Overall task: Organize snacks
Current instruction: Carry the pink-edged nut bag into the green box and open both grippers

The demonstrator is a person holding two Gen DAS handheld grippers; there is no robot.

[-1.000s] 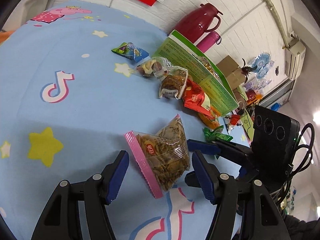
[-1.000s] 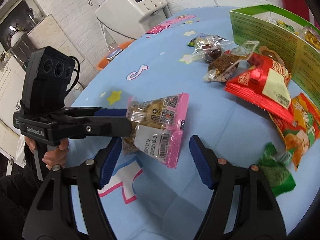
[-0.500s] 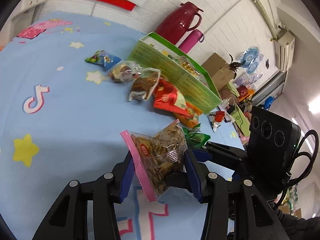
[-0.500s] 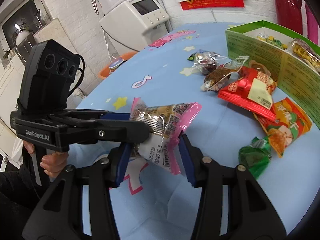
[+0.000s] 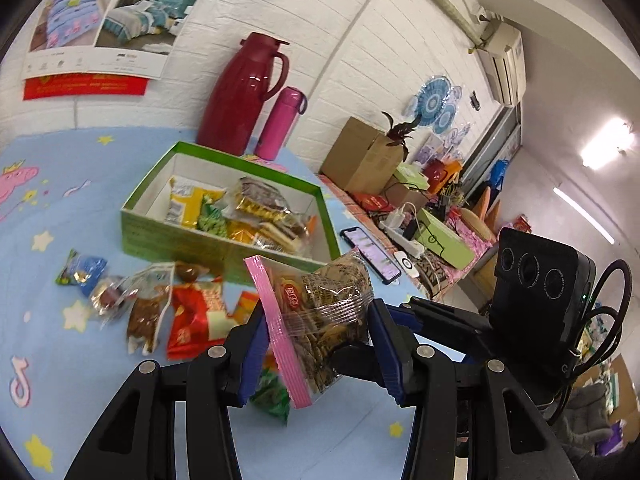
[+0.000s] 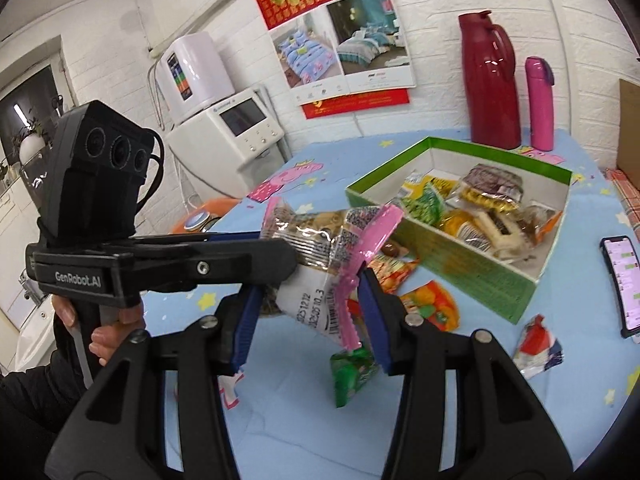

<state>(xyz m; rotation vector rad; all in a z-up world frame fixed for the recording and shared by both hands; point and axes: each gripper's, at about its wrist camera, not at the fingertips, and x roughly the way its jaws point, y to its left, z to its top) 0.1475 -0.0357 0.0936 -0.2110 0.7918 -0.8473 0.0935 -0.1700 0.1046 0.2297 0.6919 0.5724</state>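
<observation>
Both the left gripper (image 5: 318,350) and right gripper (image 6: 310,318) are pinching one pink-edged snack bag (image 5: 320,312), best carried level into the green box (image 5: 224,248) without tearing

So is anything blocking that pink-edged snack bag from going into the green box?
Nothing visible does. The pink-edged snack bag is held up above the table, and the green box beyond it is open-topped; loose packets lie lower, on the cloth.
</observation>
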